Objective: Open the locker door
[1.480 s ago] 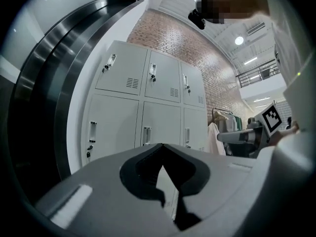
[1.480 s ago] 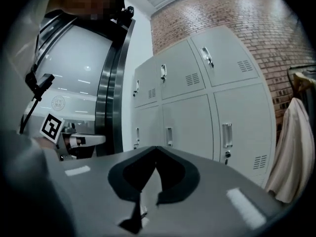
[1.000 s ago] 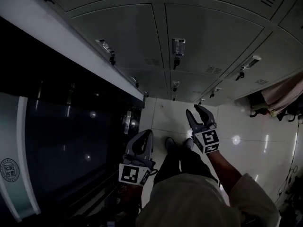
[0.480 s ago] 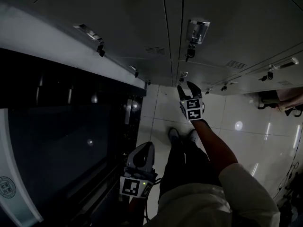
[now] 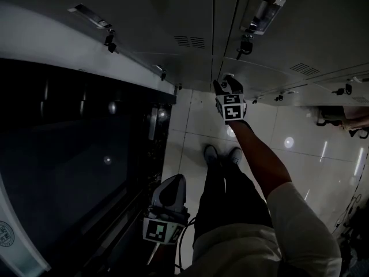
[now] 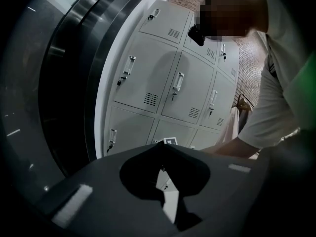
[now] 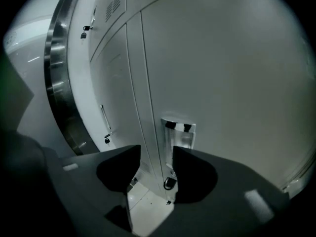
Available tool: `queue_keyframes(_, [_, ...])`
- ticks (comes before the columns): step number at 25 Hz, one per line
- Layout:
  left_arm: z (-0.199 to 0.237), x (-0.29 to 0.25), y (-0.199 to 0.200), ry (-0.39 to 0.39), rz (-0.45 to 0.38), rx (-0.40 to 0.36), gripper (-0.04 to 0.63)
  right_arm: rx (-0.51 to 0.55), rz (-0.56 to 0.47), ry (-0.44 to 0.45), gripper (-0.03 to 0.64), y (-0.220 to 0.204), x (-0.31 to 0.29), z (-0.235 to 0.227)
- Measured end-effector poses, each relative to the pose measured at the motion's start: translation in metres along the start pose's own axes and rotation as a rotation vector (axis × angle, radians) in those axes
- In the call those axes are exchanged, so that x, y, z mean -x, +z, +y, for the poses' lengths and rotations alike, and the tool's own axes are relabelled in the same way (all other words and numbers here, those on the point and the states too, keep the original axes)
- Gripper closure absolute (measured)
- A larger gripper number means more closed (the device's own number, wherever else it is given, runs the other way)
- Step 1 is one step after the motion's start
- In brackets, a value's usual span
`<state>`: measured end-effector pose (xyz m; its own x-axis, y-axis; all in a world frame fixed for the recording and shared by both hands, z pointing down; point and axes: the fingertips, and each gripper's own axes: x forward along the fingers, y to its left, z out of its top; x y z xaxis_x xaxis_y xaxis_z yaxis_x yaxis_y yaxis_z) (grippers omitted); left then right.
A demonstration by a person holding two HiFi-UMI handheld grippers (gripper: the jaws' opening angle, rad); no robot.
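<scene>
Grey locker doors fill the top of the head view. My right gripper reaches out to a low locker door, close to its chrome handle. A small lock hangs under that handle. In the right gripper view my right gripper is open; its jaws have just been opening and nothing is between them, and the handle shows just beyond the right jaw. My left gripper hangs low beside the person's leg, away from the lockers. In its own view my left gripper has its tips touching, holding nothing.
A dark curved glass panel with a white frame stands at the left. The person's legs and shoes are on the glossy white tile floor. Cloth hangs at the far right. More lockers show in the left gripper view.
My right gripper has moved forward and down to the low locker's handle, and its jaws stand wider. My left gripper has sunk lower beside the body. The lockers look nearer.
</scene>
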<state>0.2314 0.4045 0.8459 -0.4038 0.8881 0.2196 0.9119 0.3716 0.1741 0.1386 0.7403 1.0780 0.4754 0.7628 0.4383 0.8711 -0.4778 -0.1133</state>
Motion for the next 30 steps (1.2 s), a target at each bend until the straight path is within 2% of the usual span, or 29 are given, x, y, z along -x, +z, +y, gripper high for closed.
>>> queue_keyframes(3, [0.001, 0.003, -0.007, 0.000, 0.012, 0.007, 0.560, -0.012, -0.005, -0.020, 0.414, 0.002, -0.008, 0.002])
queue_keyframes(6, [0.002, 0.006, -0.013, 0.000, 0.021, 0.009, 0.560, -0.030, -0.009, -0.046, 0.385, 0.003, -0.011, 0.003])
queue_keyframes(7, [0.002, 0.005, -0.011, 0.004, 0.001, 0.014, 0.560, -0.044, -0.002, -0.052, 0.396, 0.004, -0.009, 0.003])
queue_keyframes(10, [0.005, -0.002, 0.012, 0.026, -0.156, 0.041, 0.560, -0.070, 0.025, -0.075, 0.409, -0.001, 0.001, 0.007])
queue_keyframes(14, [-0.002, -0.006, 0.026, 0.012, -0.191, 0.043, 0.560, -0.095, 0.029, -0.147, 0.477, -0.023, 0.025, 0.013])
queue_keyframes(16, [-0.006, -0.006, 0.027, 0.001, -0.169, 0.037, 0.560, -0.102, 0.031, -0.182, 0.492, -0.035, 0.038, 0.015])
queue_keyframes(18, [-0.008, -0.002, 0.016, -0.011, -0.088, 0.027, 0.560, -0.101, 0.040, -0.199, 0.492, -0.046, 0.050, 0.017])
queue_keyframes(19, [-0.008, -0.002, 0.017, -0.009, -0.091, 0.027, 0.560, -0.106, 0.045, -0.202, 0.492, -0.051, 0.057, 0.018])
queue_keyframes(21, [-0.008, -0.002, 0.033, 0.003, -0.176, 0.035, 0.560, -0.127, 0.052, -0.208, 0.492, -0.063, 0.072, 0.019])
queue_keyframes(22, [-0.009, -0.001, 0.036, 0.004, -0.179, 0.035, 0.560, -0.138, 0.055, -0.215, 0.492, -0.071, 0.081, 0.019])
queue_keyframes(25, [-0.019, 0.005, 0.025, -0.020, -0.027, 0.009, 0.560, -0.166, 0.070, -0.237, 0.492, -0.097, 0.113, 0.018])
queue_keyframes(26, [-0.022, 0.005, 0.027, -0.026, -0.003, 0.002, 0.560, -0.169, 0.078, -0.244, 0.492, -0.105, 0.125, 0.016])
queue_keyframes(30, [-0.037, 0.001, 0.049, -0.050, -0.008, -0.015, 0.560, -0.155, 0.121, -0.265, 0.504, -0.131, 0.168, 0.001])
